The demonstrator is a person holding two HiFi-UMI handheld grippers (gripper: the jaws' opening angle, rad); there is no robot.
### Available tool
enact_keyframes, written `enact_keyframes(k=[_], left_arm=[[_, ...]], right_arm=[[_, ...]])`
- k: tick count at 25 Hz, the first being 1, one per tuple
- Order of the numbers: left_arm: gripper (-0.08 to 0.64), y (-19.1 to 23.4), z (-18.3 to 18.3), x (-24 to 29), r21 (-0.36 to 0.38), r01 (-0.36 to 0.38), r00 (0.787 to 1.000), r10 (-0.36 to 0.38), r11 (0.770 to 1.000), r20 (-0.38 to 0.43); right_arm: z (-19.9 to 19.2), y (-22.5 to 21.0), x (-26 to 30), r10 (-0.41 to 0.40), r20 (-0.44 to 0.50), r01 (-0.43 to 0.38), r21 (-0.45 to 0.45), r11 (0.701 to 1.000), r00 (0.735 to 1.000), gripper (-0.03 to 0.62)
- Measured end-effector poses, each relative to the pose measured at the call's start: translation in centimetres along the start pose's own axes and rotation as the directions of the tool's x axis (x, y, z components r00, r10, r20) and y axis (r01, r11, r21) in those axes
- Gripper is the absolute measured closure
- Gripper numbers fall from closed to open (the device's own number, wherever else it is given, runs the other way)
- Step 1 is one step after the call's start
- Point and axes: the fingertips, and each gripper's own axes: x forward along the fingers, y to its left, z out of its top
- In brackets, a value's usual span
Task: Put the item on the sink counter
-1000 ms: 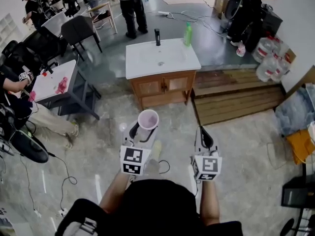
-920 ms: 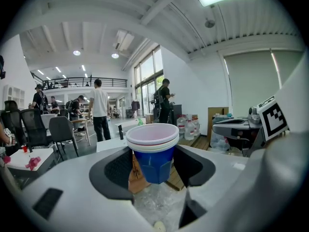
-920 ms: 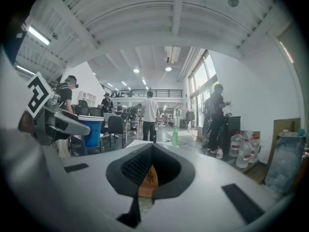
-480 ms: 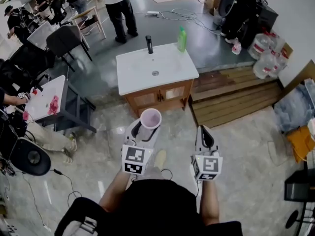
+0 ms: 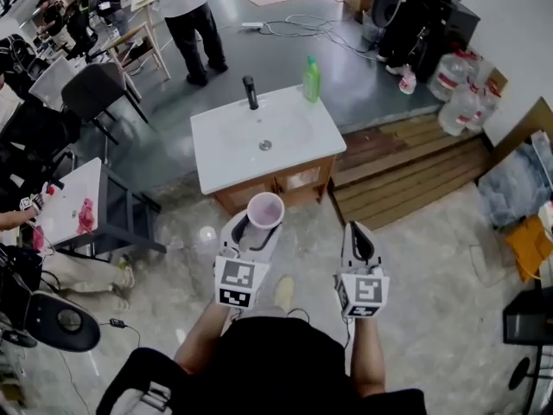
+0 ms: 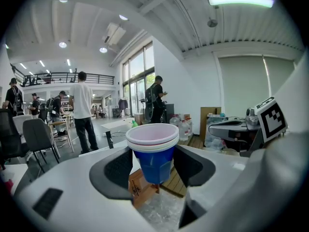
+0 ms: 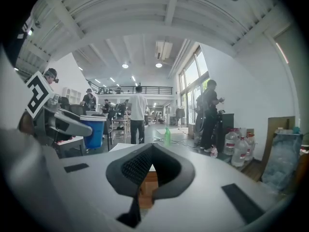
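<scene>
Counter (image 5: 216, 158) has slid down and left in the head view since a sec ago, so it's nearer now; both grippers and the cup sit as before. It's not reached yet: floor shows btwn the counter's near edge and the cup. Step in hand, I'd say, is the carry-in.

To do it well:
- Keep walking till the cup is over the white top, not the basin.
- Aim for the flat strip along the left edge or the front-left corner. That looks best, being well apart from bottle (image 5: 311, 79) and tap (image 5: 251, 92) at the far edge.
- Keep the cup upright and lower it till the base sits flat; only then let go. It looks like a stack of light cups, so prob. tippy.

Left gripper (image 5: 257, 225) is held out in front of the body, pointing fwd toward the counter. Its jaws are wide and clasp the cup (image 6: 153, 151) by its blue wall, rim up. Right gripper (image 5: 358, 233) rides level beside it, apart, w/ jaws clenched on nothing.
</scene>
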Motion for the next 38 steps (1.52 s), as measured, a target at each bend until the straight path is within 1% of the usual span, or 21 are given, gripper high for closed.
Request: enact_keyframes(k=[5, 9, 11, 15, 21, 24, 27, 31, 38], left_arm=[[0.298, 1.9, 0.3, 2.5, 0.001, 0.031, 1.0, -0.031, 1.0, 0.002], [0.298, 3.3, 0.7, 4.4, 0.003, 0.054, 0.999, -0.054, 0.999, 0.003], [0.298, 4.0, 0.8, 5.2, 0.005, 0.065, 0.998, -0.065, 0.998, 0.005], [0.298, 5.2, 0.9, 7.0, 0.009, 0.093, 0.996, -0.094, 0.996, 0.011], [0.298, 6.3, 1.5, 9.0, 0.014, 0.125, 0.992, -0.126, 0.992, 0.023], [0.298, 6.4, 2.0, 9.7, 0.017, 0.137, 0.99, -0.137, 0.99, 0.029], [0.298, 6.5, 2.1, 10.4, 0.02, 0.141, 0.989, -0.142, 0.99, 0.034], [0.298, 6.8, 2.1, 11.5, 0.019, 0.135, 0.99, -0.136, 0.991, 0.03], [0.298, 7.6, 2.9, 14.9, 0.016, 0.123, 0.992, -0.123, 0.992, 0.023]], right_arm=[[-0.1, 0.0, 2.8, -0.021, -0.024, 0.022, 0.009, 1.0, 0.999, 0.594], [0.5, 0.1, 5.1, -0.028, 0.01, 0.028, -0.008, 1.0, 1.0, 0.594], [0.6, 0.1, 6.0, -0.041, 0.007, 0.041, -0.006, 0.999, 0.999, 0.594], [0.3, -0.1, 7.5, -0.082, -0.037, 0.082, 0.009, 0.997, 0.996, 0.594], [0.6, -0.3, 9.1, -0.108, -0.019, 0.108, -0.003, 0.994, 0.994, 0.594], [0.7, -0.8, 9.4, -0.126, -0.033, 0.126, -0.002, 0.992, 0.991, 0.594], [0.8, -1.4, 10.0, -0.133, -0.019, 0.133, -0.004, 0.991, 0.991, 0.594], [0.1, -2.0, 11.1, -0.129, -0.046, 0.129, -0.011, 0.992, 0.991, 0.594], [0.8, -3.7, 14.4, -0.118, -0.031, 0.118, -0.005, 0.993, 0.993, 0.594]])
